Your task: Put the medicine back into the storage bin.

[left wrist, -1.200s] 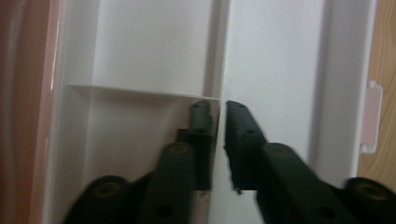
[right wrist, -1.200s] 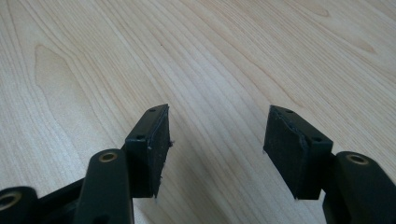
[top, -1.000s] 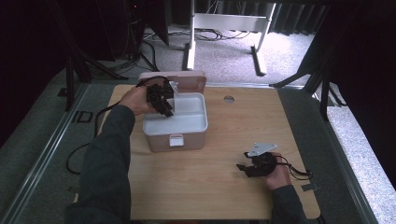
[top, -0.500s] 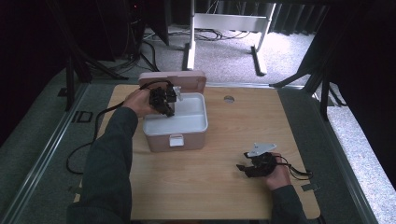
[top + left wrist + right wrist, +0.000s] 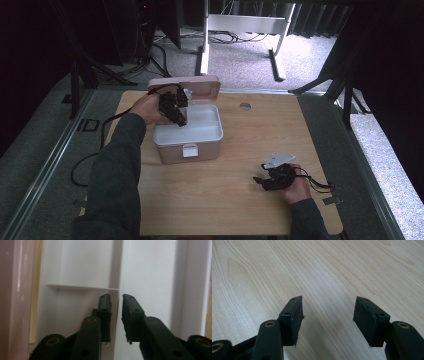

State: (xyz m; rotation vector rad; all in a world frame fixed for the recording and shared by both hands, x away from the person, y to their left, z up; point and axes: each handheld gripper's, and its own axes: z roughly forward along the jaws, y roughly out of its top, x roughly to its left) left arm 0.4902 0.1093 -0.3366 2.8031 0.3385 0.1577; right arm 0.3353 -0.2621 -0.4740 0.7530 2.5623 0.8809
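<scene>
A pink box (image 5: 200, 150) with a white inside (image 5: 82, 267) stands on the table, its lid (image 5: 202, 86) raised behind it. My left gripper (image 5: 180, 119) dips into the box's back left corner. Its jaws (image 5: 116, 312) have just been opening and stand a little apart, with a thin white edge of the box between the pads; I see no pad pressing on it. My right gripper (image 5: 260, 181) rests low over the bare wood near the front right. It (image 5: 327, 320) is open, with nothing between its pads.
The wooden table (image 5: 240, 210) has a small round hole (image 5: 244, 106) at the back. A black cable (image 5: 87, 165) trails off the left edge. Dark frame legs and a white stand (image 5: 205, 50) are on the carpet beyond.
</scene>
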